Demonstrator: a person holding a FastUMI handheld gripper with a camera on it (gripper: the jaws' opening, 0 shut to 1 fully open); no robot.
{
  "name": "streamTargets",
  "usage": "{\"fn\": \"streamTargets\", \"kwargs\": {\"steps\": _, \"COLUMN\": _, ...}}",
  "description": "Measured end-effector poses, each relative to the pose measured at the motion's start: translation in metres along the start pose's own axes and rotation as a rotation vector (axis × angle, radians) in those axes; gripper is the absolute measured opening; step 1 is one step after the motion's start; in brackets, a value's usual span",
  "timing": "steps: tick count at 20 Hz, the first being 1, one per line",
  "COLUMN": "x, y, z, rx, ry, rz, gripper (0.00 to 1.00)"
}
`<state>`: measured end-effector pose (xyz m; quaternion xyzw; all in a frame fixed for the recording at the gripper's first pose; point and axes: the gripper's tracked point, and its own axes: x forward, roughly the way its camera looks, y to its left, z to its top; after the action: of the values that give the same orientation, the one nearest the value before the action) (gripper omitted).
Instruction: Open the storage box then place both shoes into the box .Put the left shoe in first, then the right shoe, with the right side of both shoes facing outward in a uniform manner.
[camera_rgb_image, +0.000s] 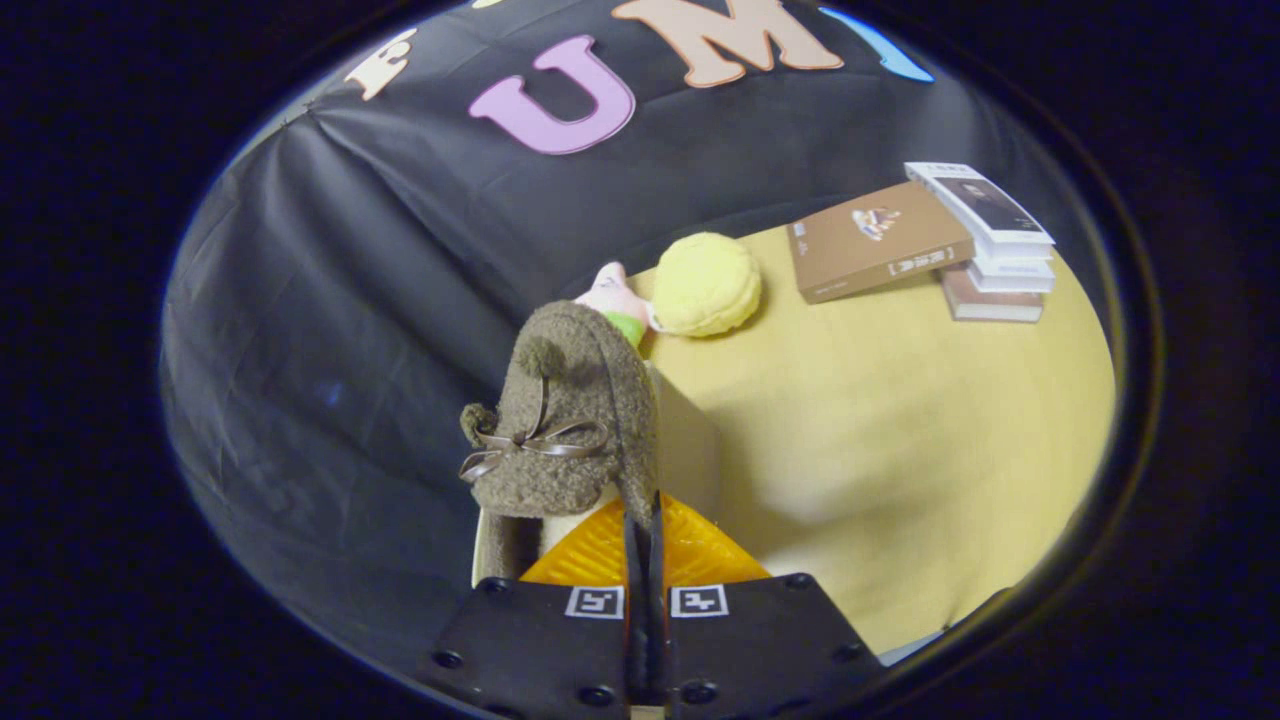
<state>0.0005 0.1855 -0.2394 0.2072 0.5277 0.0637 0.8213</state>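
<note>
Hanging straight ahead of the gripper (645, 545), a shoe (565, 435) is pinched by a thin edge of its collar between fingers brought almost together, with its long axis running up and away from them toward the booth wall. A brown fleecy upper with a pompom and a thin ribbon bow is seen, carried clear above the yellow table (900, 450). Which shoe of the pair it is cannot be told.
</note>
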Motion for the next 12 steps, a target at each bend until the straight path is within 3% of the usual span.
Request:
{"fn": "streamTargets", "kwargs": {"steps": 6, "x": 0.047, "y": 0.003, "z": -0.037, "rx": -0.065, "ry": 0.04, "rz": -0.159, "gripper": 0.04}}
{"fn": "streamTargets", "kwargs": {"steps": 9, "x": 0.053, "y": 0.008, "z": -0.04, "rx": -0.073, "ry": 0.011, "rz": -0.196, "gripper": 0.04}}
{"fn": "streamTargets", "kwargs": {"steps": 12, "x": 0.053, "y": 0.011, "z": -0.041, "rx": -0.096, "ry": -0.018, "rz": -0.216, "gripper": 0.1}}
